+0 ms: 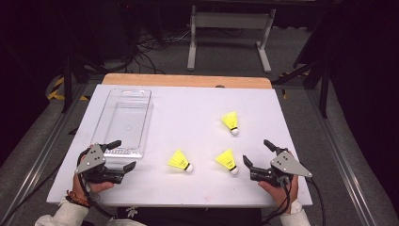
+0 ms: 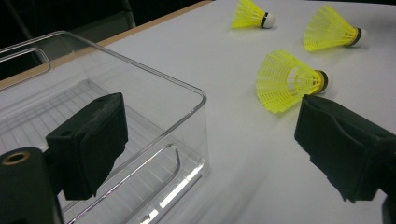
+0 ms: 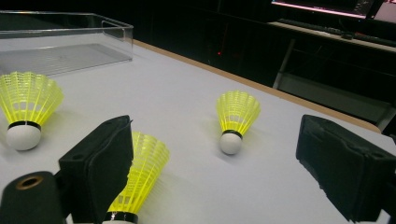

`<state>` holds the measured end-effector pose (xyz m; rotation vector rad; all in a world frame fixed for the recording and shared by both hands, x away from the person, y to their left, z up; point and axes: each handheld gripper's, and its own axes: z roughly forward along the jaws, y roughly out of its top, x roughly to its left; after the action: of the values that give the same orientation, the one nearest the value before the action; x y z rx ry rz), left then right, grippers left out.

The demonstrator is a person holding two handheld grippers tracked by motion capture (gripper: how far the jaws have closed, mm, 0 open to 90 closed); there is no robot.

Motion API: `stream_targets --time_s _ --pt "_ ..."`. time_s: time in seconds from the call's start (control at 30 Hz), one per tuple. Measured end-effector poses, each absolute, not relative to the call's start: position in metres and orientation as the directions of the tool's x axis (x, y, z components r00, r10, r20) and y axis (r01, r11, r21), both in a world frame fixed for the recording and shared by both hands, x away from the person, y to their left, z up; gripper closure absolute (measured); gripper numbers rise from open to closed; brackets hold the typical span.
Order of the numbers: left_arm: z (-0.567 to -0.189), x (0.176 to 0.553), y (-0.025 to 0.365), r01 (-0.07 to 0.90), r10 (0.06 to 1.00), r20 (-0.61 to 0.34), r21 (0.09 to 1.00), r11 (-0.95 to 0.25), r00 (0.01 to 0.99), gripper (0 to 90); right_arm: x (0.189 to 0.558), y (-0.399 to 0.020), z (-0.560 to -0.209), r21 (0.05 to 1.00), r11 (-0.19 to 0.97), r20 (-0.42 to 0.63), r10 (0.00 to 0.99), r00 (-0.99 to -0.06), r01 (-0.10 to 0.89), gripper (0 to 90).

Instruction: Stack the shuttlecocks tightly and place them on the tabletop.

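Both hands low at the near edge now. The left gripper (image 1: 123,154) sits at about seven o'clock on the white table (image 1: 188,113), jaws spread wide with nothing between them. In its own view one jaw stands in front of the near corner of the clear plastic rectangular tray (image 2: 187,88), the tray's far end cut off by the frame. The right gripper (image 1: 257,152) sits at five o'clock, jaws also wide apart and holding nothing.

Three yellow plastic shuttlecocks with white cork tips lie apart on the bare tabletop. From above, the nearest right shuttlecock (image 1: 227,161) lies just ahead of the right gripper; in the right gripper view its cork is cut off at the bottom edge and a jaw hides part of its skirt. The middle shuttlecock (image 1: 179,161) is at six o'clock, the far shuttlecock (image 1: 230,122) at two o'clock.
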<state>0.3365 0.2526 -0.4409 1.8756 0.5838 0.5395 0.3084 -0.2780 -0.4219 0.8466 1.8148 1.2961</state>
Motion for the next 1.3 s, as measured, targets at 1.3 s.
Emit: stream_targets --time_s 1.3 --pt "-0.428 0.36 0.177 0.173 0.431 0.066 0.854 -0.491 0.9 14.5 0.315 -0.27 -0.423 0.934 0.316 -0.175 0.81 -0.559 0.166 12.7"
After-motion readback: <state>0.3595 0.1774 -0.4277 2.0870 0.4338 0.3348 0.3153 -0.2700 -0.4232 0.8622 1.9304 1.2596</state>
